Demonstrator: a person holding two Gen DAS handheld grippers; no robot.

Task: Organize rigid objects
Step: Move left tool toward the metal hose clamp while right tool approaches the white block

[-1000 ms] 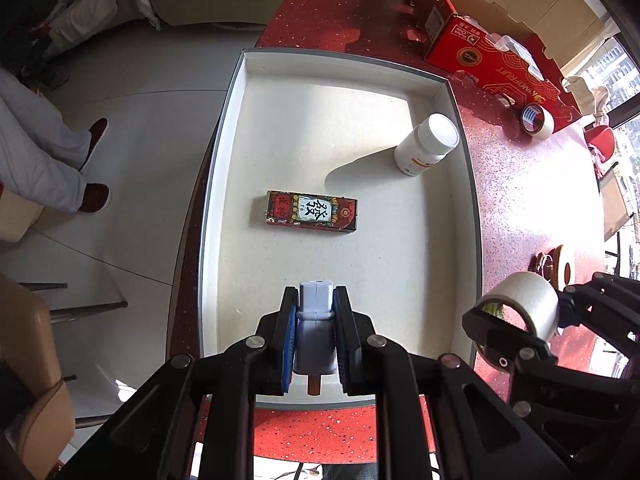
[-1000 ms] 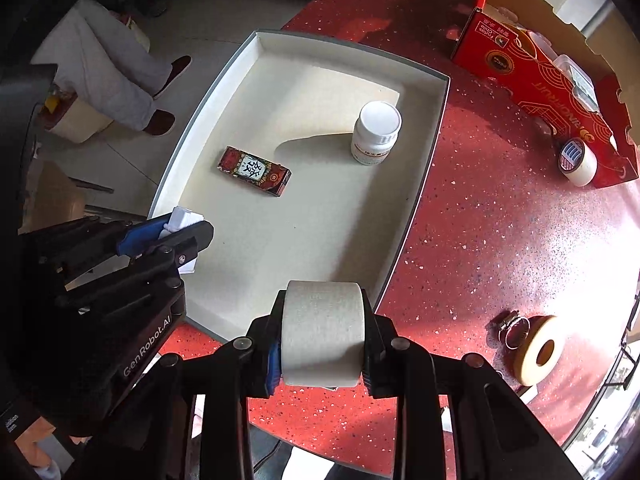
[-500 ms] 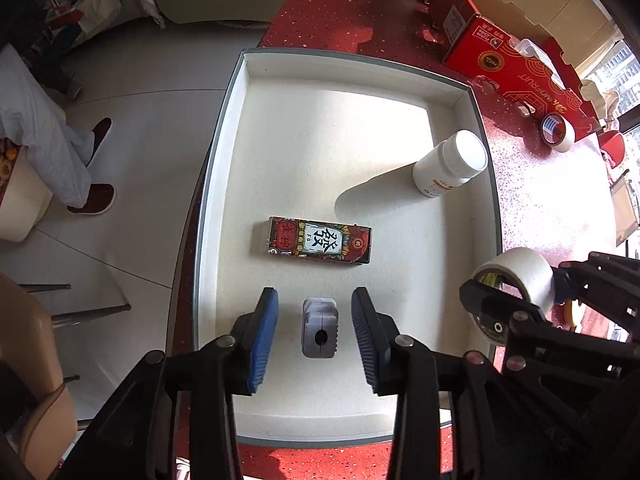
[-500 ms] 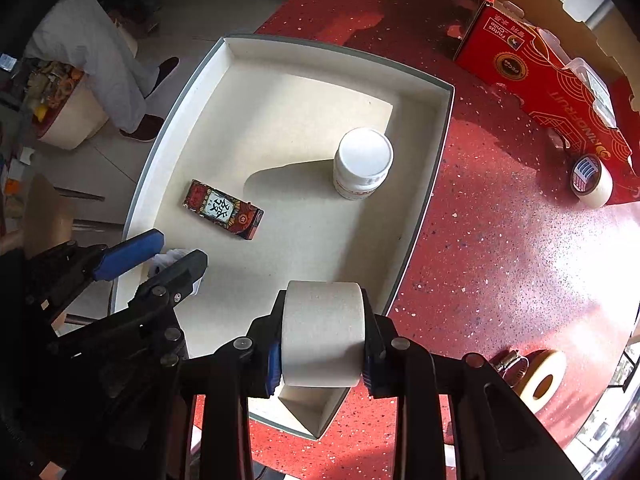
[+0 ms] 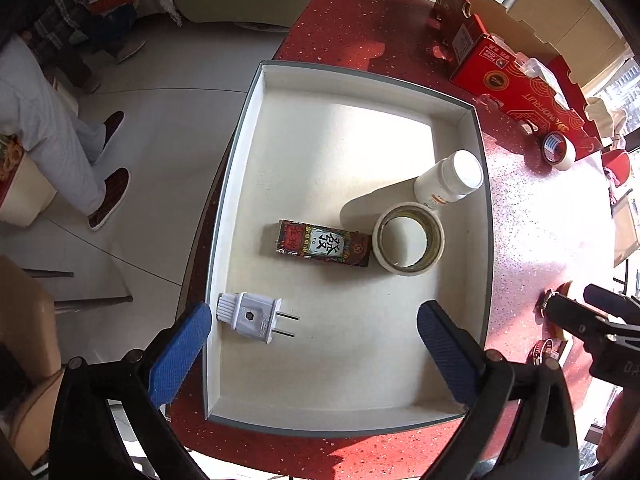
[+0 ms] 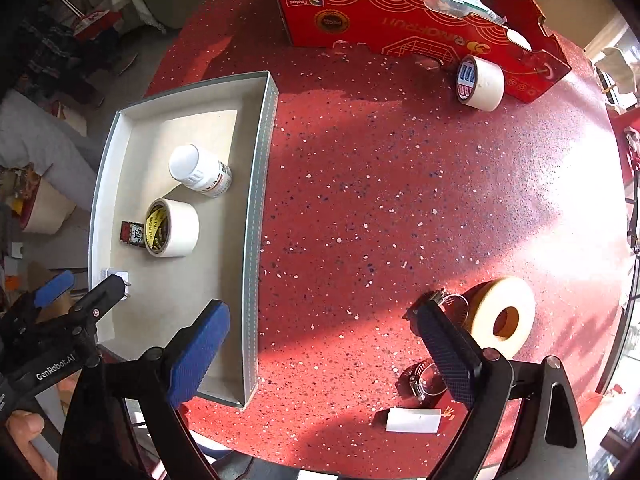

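Rigid objects are filling the tray — plug, tape roll, bottle and small box lying inside — and we are opening the empty left gripper and right gripper, next needing the foam tape ring on the red surface.

Both wrist cameras look straight down: the left over the white tray, the right over the red table beside it; both show the tray

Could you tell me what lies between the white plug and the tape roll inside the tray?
The small red box lies between plug and tape roll, seen from the left wrist.
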